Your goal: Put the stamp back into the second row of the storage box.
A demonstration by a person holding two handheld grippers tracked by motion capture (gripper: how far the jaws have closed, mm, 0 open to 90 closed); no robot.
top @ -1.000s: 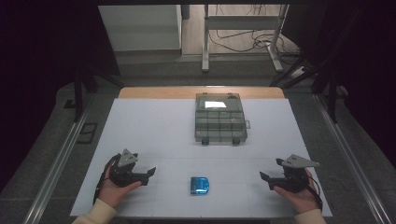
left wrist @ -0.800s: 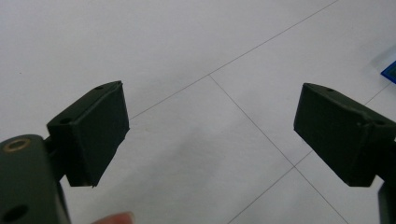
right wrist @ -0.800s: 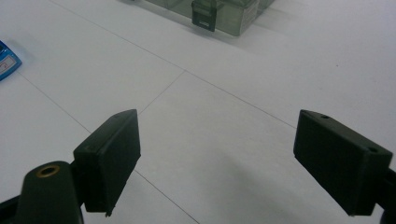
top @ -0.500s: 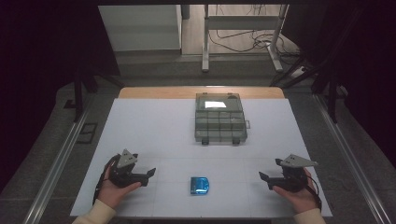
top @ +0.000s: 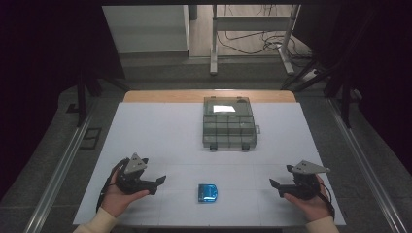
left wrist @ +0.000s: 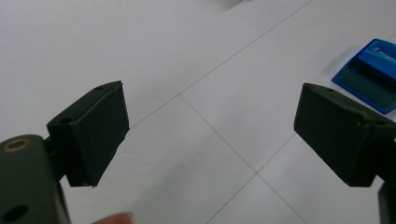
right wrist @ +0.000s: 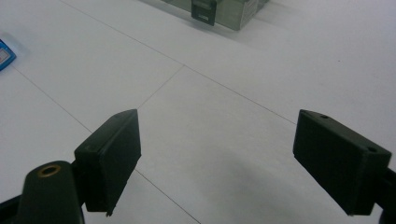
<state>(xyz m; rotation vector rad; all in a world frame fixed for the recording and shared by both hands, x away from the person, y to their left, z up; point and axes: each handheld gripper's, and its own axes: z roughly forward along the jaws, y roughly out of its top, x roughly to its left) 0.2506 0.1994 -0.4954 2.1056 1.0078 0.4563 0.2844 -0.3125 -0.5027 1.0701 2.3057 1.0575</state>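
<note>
Left tongs (top: pixel 158 182): released, jaws spread wide and holding nothing, low over the white counter (top: pixel 160 141) at its near left, pointing toward the middle.
Right tongs (top: pixel 274 184): also released, jaws wide apart with bare counter between them, at the near right.
Blue case (top: pixel 208 192): lying flat on the counter near the front edge, between the two tongs, apart from both, a little nearer the left one.
Compartment box (top: pixel 228 124): grey, lid closed, farther back at the counter's middle.
</note>
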